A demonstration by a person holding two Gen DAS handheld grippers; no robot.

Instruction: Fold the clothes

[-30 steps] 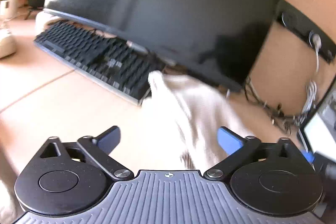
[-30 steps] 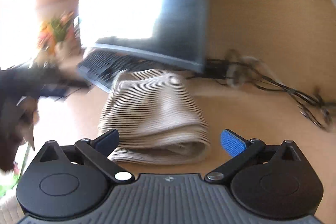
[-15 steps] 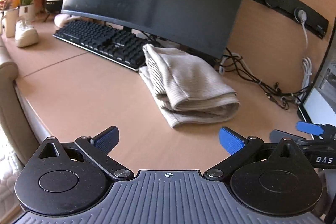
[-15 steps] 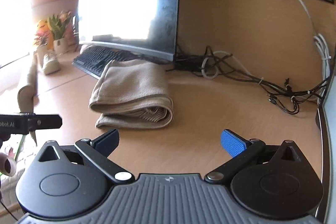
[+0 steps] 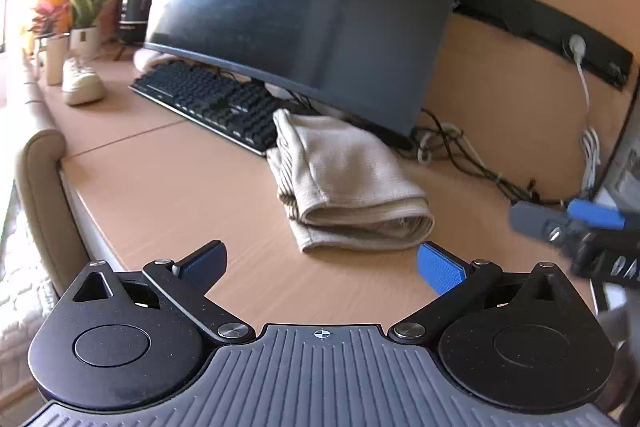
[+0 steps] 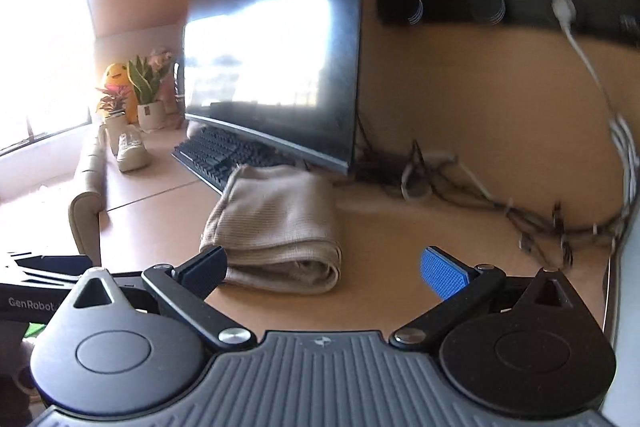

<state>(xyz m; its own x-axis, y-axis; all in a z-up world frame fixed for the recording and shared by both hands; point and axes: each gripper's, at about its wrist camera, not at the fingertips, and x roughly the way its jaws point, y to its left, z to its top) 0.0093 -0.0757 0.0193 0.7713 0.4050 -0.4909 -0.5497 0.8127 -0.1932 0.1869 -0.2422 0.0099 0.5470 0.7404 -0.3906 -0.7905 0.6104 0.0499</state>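
Note:
A beige ribbed garment (image 5: 344, 183) lies folded into a thick bundle on the wooden desk (image 5: 168, 183), its far end against the keyboard. My left gripper (image 5: 322, 265) hangs open above the desk, short of the bundle's near edge, with nothing between its fingers. The right gripper (image 6: 324, 267) is open too, held back from the folded garment (image 6: 276, 223), which lies ahead and slightly left of it. In the left wrist view the right gripper's fingertips (image 5: 576, 217) show at the right edge.
A black monitor (image 5: 304, 11) and keyboard (image 5: 208, 103) stand behind the garment. Tangled cables (image 6: 500, 203) lie at the back right. A white shoe (image 5: 82, 81), potted plants (image 5: 84, 15) and a chair back (image 5: 42, 183) are at the left.
Both grippers have drawn back and up from the folded garment, which now looks smaller and farther away. Both stay open. The garment has not moved.

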